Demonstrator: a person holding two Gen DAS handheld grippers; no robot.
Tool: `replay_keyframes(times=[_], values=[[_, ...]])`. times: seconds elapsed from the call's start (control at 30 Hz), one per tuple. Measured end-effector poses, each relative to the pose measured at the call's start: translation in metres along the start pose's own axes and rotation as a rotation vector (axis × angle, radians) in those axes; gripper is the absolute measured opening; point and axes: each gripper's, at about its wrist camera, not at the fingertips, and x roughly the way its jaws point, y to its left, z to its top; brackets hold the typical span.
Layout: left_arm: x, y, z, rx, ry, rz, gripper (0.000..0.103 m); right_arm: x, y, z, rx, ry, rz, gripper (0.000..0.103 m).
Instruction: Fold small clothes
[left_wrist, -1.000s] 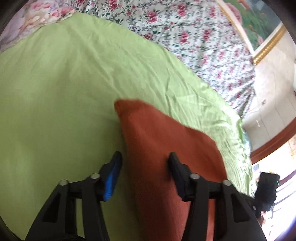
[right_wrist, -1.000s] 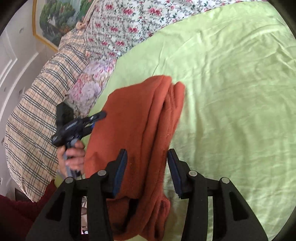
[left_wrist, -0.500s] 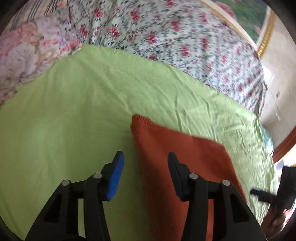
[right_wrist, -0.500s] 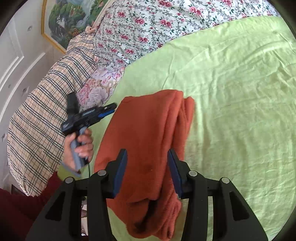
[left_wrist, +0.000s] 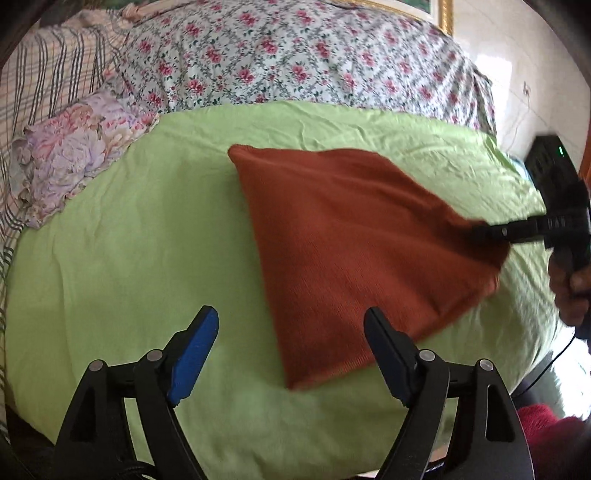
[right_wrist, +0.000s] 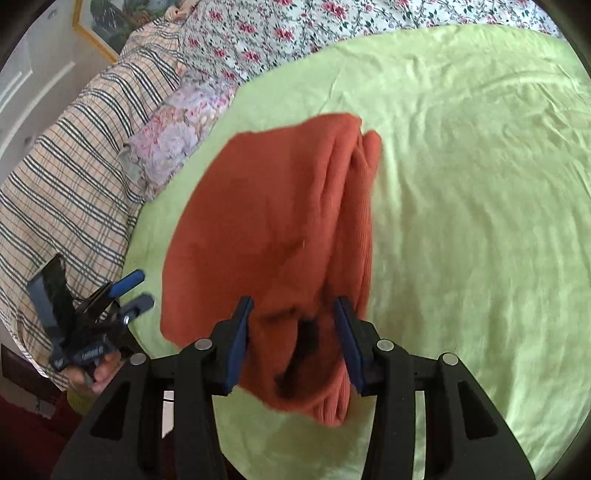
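Bedding fills both views, left to right: a beige plaid pillow (left_wrist: 48, 77) at the upper left edge, a small pillow with large pale flowers (left_wrist: 74, 155) below it, then a white quilt with small red roses (left_wrist: 295, 62) across the top. In front of these lies a lime green sheet (left_wrist: 129, 258), smooth cotton with fine creases, which covers the middle of the frame.

On the sheet, right of centre in the left wrist view, rests the rust-orange knitted garment (left_wrist: 351, 251), folded into a rough triangle with a ribbed weave. Its right corner is drawn toward the right gripper (left_wrist: 491, 232), whose black fingers clench that corner at the right edge of the frame. In the right wrist view the same gripper (right_wrist: 293, 336) holds a thick bunched roll of the garment (right_wrist: 280, 221) between its blue-lined pads, the cloth sagging below them.

The left gripper (left_wrist: 291, 354), at the bottom of its own view, is opening its jaws; only the lower point of the garment shows between them, untouched by either pad. In the right wrist view it appears at the lower left (right_wrist: 133, 291), clear of the cloth, over the plaid pillow.
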Motion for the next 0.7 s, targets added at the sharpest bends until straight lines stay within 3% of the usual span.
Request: replay_keyframes(times=[0.07, 0.1, 0.13, 0.2, 0.3, 0.4, 0.53, 0.6, 0.7], values=[[0.002, -0.012, -0.011, 0.050, 0.015, 0.016, 0.082, 0.001, 0.003, -0.004, -0.005, 0.016, 0.016, 0.046], [0.004, -0.017, -0.014, 0.072, 0.020, 0.027, 0.082, 0.002, 0.007, -0.005, -0.021, 0.028, 0.021, 0.041], [0.006, -0.022, -0.018, 0.101, 0.025, 0.034, 0.082, 0.005, 0.013, -0.004, -0.042, 0.040, 0.029, 0.022], [0.010, -0.027, -0.021, 0.124, 0.031, 0.046, 0.082, 0.014, 0.024, 0.000, -0.066, 0.057, 0.051, 0.008], [0.016, -0.029, -0.020, 0.131, 0.035, 0.057, 0.082, 0.015, 0.043, 0.014, -0.076, 0.018, 0.100, 0.005], [0.017, -0.024, -0.017, 0.113, 0.026, 0.126, 0.080, -0.009, 0.063, 0.037, -0.071, -0.098, 0.229, 0.005], [0.013, 0.006, -0.014, -0.033, 0.023, 0.153, 0.037, -0.045, 0.071, 0.043, -0.074, -0.229, 0.363, 0.005], [0.010, 0.032, -0.017, -0.185, 0.028, 0.079, 0.032, -0.044, 0.063, 0.030, -0.096, -0.227, 0.300, 0.005], [0.016, 0.044, -0.024, -0.272, 0.064, 0.020, 0.027, -0.019, 0.040, 0.005, -0.063, -0.144, 0.178, 0.005]])
